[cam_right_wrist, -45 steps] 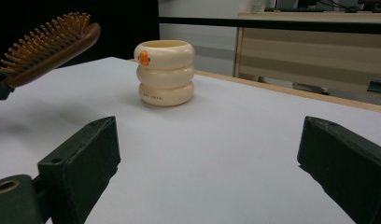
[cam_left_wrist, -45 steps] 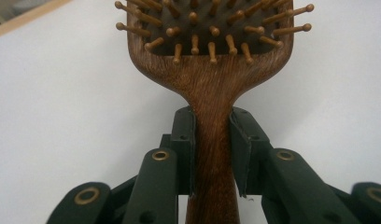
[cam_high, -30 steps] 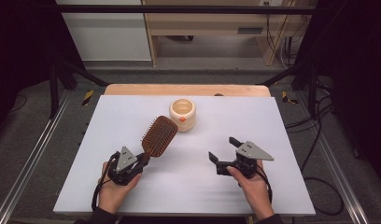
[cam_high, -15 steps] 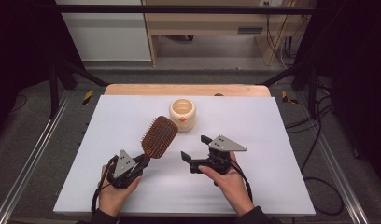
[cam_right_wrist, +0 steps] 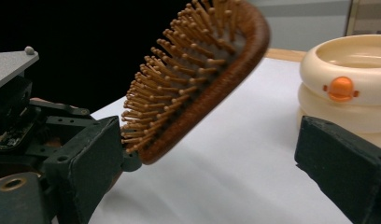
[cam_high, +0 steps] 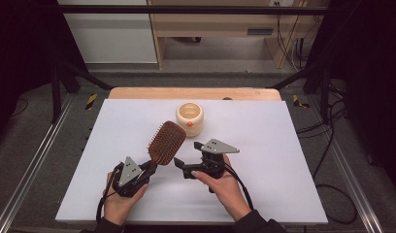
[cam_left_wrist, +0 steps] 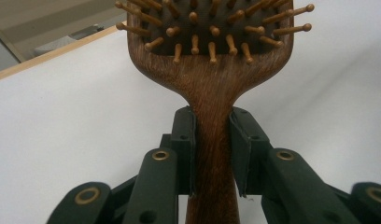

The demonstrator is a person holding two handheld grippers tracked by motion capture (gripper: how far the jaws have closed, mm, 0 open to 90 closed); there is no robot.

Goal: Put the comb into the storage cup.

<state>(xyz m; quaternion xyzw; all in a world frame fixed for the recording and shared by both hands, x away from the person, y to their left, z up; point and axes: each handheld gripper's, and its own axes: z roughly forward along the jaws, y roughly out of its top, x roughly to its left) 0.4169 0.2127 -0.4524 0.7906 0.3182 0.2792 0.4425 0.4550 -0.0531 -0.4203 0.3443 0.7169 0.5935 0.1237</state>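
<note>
We are clamping the left tool on the narrow wooden neck of the hairbrush; in the left gripper view the two black pads are pressing on either side of the handle just below the head, and the handle is running down between them out of the bottom edge. We are holding the brush off the desk, tilted upward and away from us, with its wooden bristles facing toward the right tool. In the high view the brush head is hanging over the white surface just in front of the cream cup, near it but not touching.

We are holding the right tool with its jaws standing wide apart and nothing between the pads. It is pointing left, toward the brush, and sitting just beside the left tool. In the right gripper view its own two pads are framing the scene: the near end of the bristled head is lying close to the left pad, and the cream cup with its orange button is standing behind the right pad.

The cup is sitting upright on the desk, toward the far edge, near the middle.
</note>
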